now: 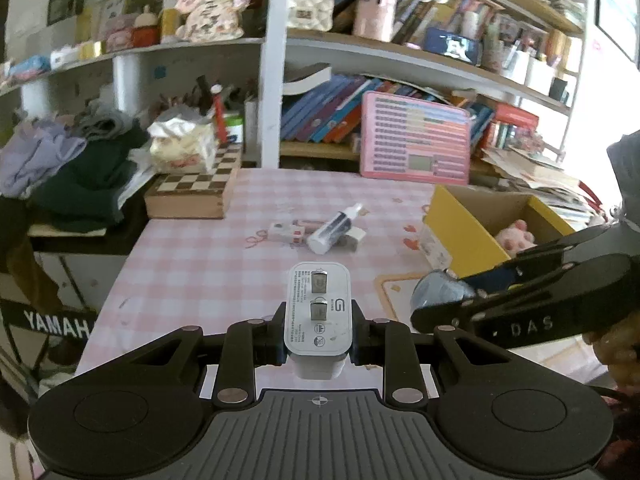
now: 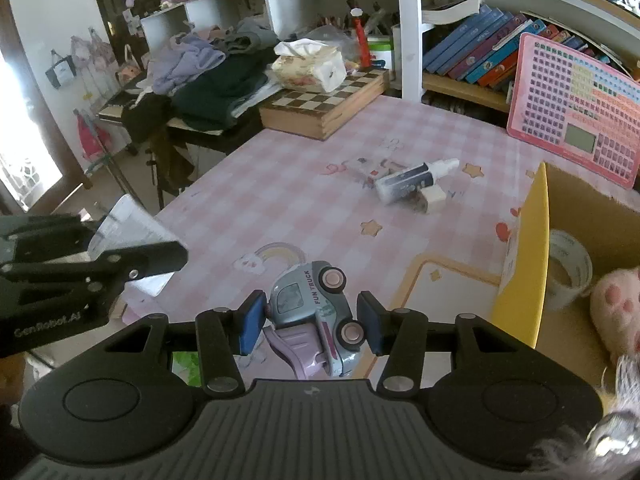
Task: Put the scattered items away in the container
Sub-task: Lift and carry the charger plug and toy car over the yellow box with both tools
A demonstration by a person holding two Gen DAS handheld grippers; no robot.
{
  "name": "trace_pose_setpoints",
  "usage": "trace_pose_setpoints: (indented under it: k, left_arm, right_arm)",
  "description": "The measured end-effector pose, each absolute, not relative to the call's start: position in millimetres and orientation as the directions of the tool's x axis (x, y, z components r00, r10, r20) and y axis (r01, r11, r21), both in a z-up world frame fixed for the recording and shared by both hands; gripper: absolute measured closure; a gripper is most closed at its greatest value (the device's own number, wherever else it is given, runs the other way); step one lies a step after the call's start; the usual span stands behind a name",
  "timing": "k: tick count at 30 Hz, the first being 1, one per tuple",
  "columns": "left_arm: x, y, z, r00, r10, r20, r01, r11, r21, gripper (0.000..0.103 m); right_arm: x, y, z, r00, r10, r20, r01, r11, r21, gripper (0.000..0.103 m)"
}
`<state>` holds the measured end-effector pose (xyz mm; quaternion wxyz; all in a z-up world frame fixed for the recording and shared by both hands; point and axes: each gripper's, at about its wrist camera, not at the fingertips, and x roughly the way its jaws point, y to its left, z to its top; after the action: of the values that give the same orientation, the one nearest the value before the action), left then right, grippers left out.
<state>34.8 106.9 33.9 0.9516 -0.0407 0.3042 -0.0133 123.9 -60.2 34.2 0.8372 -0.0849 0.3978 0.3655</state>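
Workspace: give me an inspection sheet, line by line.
Surface: pink checked tablecloth.
Job's things: white charger plug in the left claw; toy truck in the right claw; spray bottle lying among small bits mid-table; yellow cardboard box holding a tape roll and a pink plush paw.
Clutter: chessboard box, tissue pack, clothes pile.
Grippers: both shut on their loads.
Cables: nothing seen.
Surroundings: crowded bookshelves, pink keyboard toy.
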Motion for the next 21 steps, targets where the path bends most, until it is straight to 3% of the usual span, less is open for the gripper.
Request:
trace_pose_setpoints:
  k: [21]
  left_arm:
    - [-11,83,38,0.796,-0.167,-0.582,0.154,0.986,-0.072,0.078]
  right_arm:
    - [48,-104,30,0.474,0.510,-0.718,-0.560,0.804,0.201,0.056]
